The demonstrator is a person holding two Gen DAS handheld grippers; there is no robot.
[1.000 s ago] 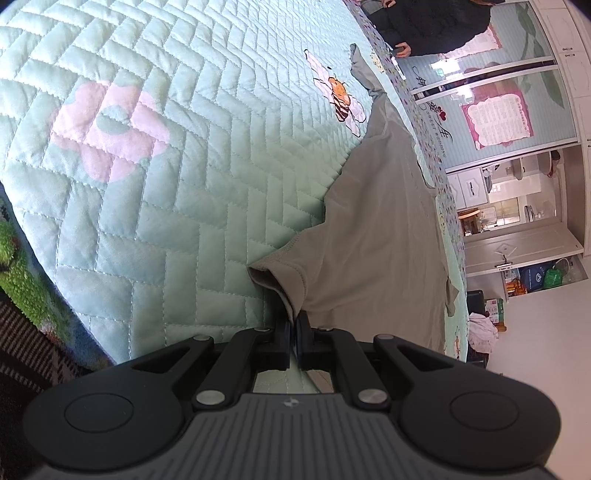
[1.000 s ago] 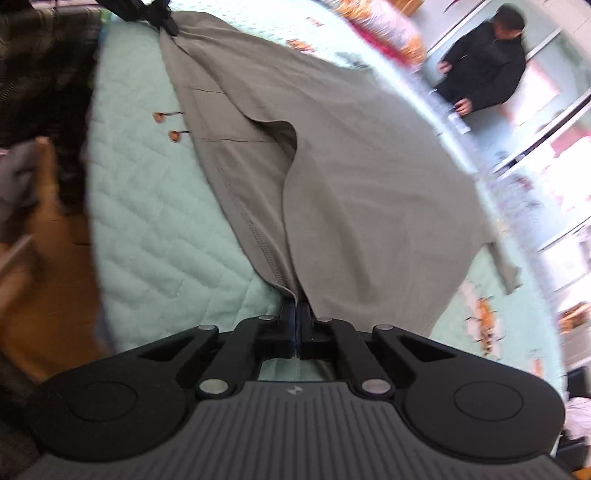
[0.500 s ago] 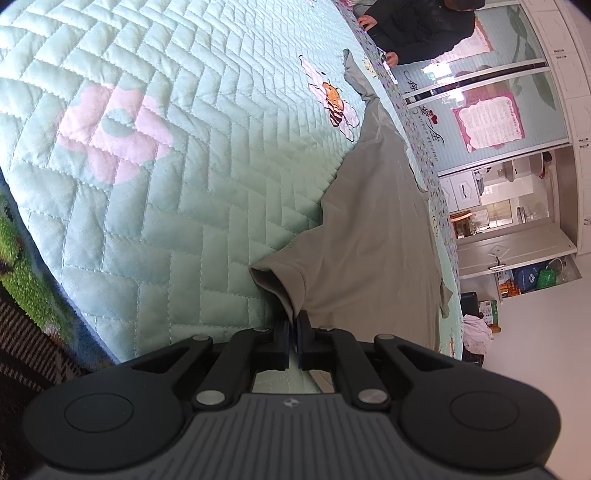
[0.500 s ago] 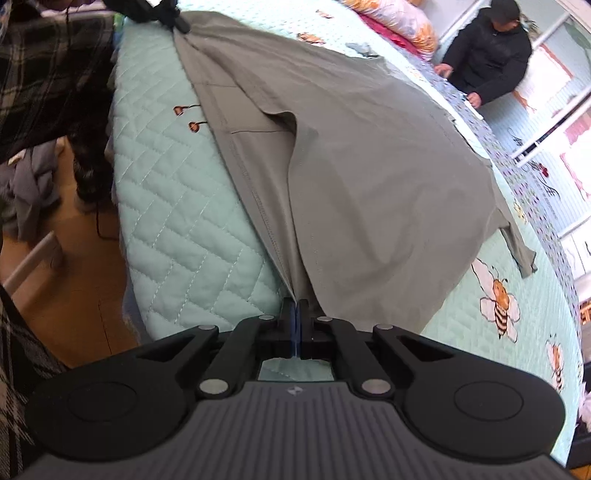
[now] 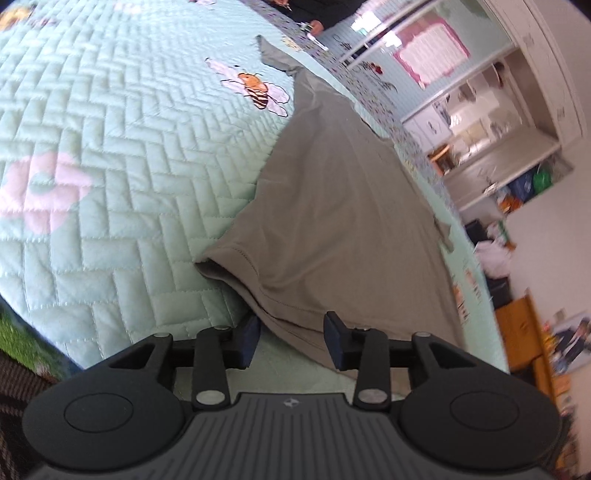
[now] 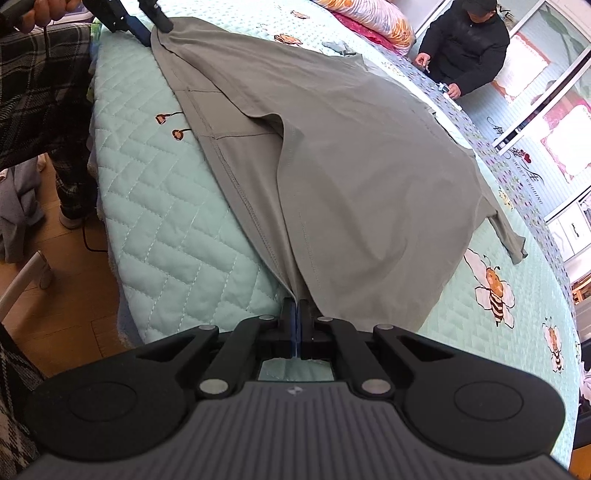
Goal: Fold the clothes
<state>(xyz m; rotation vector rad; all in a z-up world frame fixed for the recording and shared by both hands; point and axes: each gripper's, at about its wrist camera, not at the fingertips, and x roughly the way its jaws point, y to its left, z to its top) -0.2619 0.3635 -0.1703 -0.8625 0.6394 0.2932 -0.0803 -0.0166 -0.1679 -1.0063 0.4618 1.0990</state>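
A grey-olive garment [image 5: 332,206] lies spread over a mint quilted bedspread [image 5: 110,155]. In the left wrist view my left gripper [image 5: 293,338] stands open, its blue-padded fingers on either side of the garment's hemmed corner, which rests on the quilt between them. In the right wrist view the same garment [image 6: 351,155] stretches away, its top layer folded over. My right gripper [image 6: 296,314] is shut on its near stitched edge. The left gripper [image 6: 136,16] shows at the far corner, top left.
A person in a dark jacket [image 6: 465,40] stands at the bed's far side. A person's plaid trousers [image 6: 40,88] and wooden floor [image 6: 74,295] are at the left. Bee prints [image 6: 495,291] mark the quilt; pillows [image 6: 365,22] lie at the far end.
My left gripper has opened and let go of the garment's corner, which now lies on the quilt. The right gripper stays shut on its edge, the garment lowered flatter onto the bed.
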